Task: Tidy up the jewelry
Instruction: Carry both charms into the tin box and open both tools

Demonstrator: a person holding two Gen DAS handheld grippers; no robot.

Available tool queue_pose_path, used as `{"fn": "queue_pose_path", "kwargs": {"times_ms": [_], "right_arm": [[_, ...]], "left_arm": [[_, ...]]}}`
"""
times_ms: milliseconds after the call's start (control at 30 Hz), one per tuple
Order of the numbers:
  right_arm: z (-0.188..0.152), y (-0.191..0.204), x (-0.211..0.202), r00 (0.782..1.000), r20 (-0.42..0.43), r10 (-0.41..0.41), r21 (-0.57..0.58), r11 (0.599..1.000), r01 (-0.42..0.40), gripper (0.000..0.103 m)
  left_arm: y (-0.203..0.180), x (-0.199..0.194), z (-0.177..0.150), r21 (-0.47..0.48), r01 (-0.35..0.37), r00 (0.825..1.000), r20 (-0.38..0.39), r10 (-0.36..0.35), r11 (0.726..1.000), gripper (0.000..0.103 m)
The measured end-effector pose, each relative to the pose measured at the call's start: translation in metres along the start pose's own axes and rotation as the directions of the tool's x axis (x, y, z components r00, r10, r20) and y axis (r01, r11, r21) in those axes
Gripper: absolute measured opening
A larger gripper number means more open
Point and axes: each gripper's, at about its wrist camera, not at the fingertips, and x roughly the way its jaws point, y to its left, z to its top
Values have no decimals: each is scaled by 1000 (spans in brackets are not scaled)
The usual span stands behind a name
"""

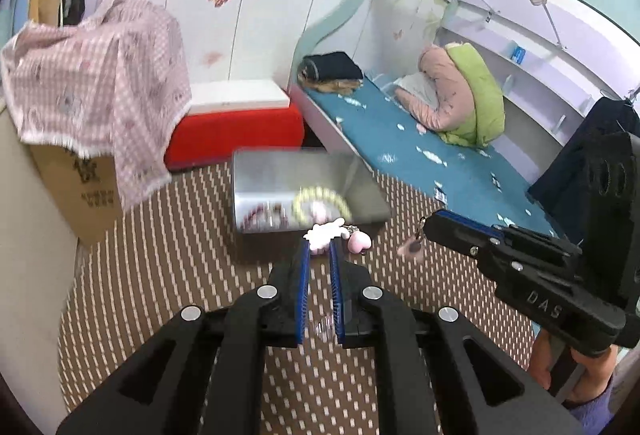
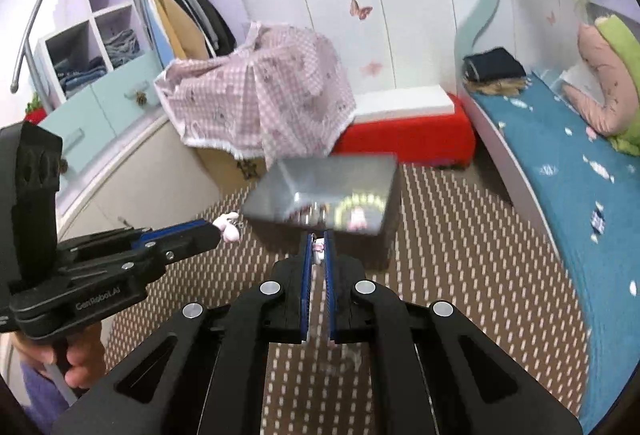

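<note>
A grey glossy box (image 1: 280,171) stands on the patterned floor mat, with a yellow-green bead bracelet (image 1: 320,201) and other blurred jewellery on its top. My left gripper (image 1: 319,245) hangs above the box's near edge. It is shut on a white and pink charm (image 1: 326,231) from which a pink heart (image 1: 359,241) dangles. To its right, my right gripper (image 1: 429,225) is shut on a small pink charm (image 1: 411,247) that hangs below its tips. In the right wrist view the right gripper (image 2: 318,237) pinches that small charm (image 2: 319,249) before the box (image 2: 332,179). The left gripper (image 2: 218,231) holds its charm (image 2: 229,229) at the left.
A cardboard box under a pink checked cloth (image 1: 100,91) stands at the left. A red stool with a white top (image 1: 236,127) is behind the grey box. A bed with a blue sheet (image 1: 400,155) runs along the right. A hand (image 2: 80,359) grips the left gripper's handle.
</note>
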Motion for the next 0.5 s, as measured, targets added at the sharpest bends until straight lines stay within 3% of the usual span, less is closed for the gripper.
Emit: {"fn": "queue_pose_path", "kwargs": {"times_ms": [200, 500], "right_arm": [[39, -1, 22, 1000, 23, 5, -3, 1000, -5, 7], [47, -11, 78, 998, -56, -23, -1, 1000, 23, 7]], "left_arm": [[15, 31, 36, -24, -15, 999, -34, 14, 1000, 9], [26, 78, 33, -53, -38, 991, -129, 31, 998, 10]]}}
